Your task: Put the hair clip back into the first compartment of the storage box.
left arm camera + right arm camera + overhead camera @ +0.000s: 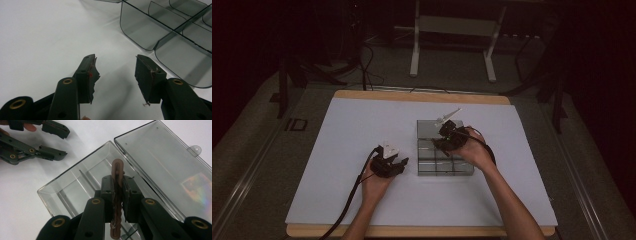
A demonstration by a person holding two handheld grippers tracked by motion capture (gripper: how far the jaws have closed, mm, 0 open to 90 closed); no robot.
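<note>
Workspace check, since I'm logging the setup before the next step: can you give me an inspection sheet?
Surface: white sheet on a wood-edged table, bare apart from the job's things.
Job's things: clear compartment box, its hinged lid lying open flat; thin brown strip held upright above the box.
Clutter: nothing seen.
Grippers: right gripper shut on the brown strip; left gripper open, holding nothing, resting on the sheet beside the box.
Cables: black cable trails from the left gripper off the near edge.
Surroundings: dark room; white stand frame and floor cables beyond the table.
</note>
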